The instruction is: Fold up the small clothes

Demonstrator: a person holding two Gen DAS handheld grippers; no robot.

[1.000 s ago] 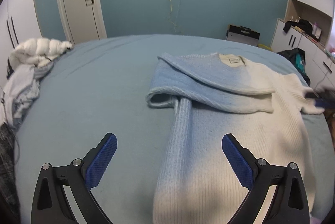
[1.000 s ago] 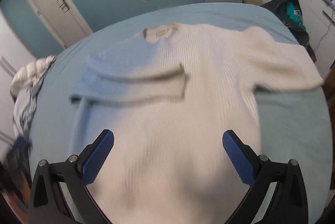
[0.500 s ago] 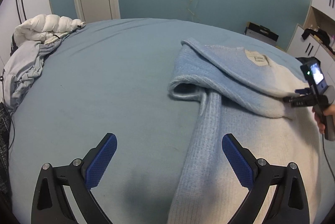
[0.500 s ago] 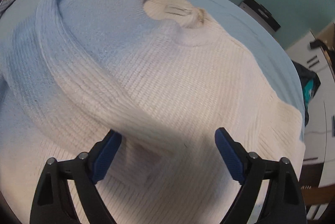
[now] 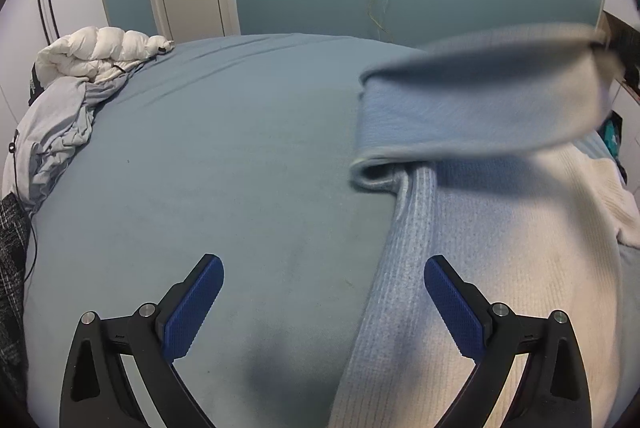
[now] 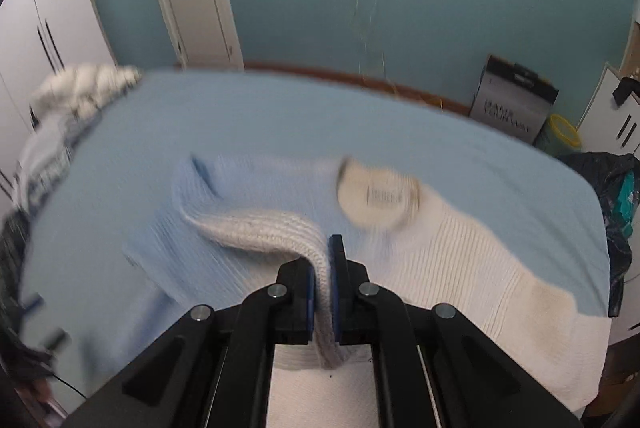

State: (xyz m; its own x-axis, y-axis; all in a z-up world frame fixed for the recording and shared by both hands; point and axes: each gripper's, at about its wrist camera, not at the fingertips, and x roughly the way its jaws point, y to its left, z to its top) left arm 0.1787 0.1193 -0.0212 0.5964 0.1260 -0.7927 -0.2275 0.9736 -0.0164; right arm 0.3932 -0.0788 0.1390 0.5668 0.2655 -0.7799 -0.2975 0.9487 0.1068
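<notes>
- Right tool [image 6: 323, 292], bottom centre of its frame, is clamped on the sweater's sleeve [image 6: 276, 228], knit pinched between the blue pads.
- Left tool [image 5: 323, 302] stands wide apart, nothing between its pads, low in its frame above the bed [image 5: 224, 156].
- Sweater [image 5: 500, 268], blue fading to white, lies on the bed at right; sleeve lifted, blurred, upper right.

1. The right hand-held gripper [image 6: 322, 292], wide open a second ago, has clamped shut on the sleeve [image 6: 280, 228].
2. The sleeve, earlier flat across the sweater [image 5: 500, 248], is now lifted ahead of the left hand-held gripper [image 5: 324, 292], blurred.
</notes>
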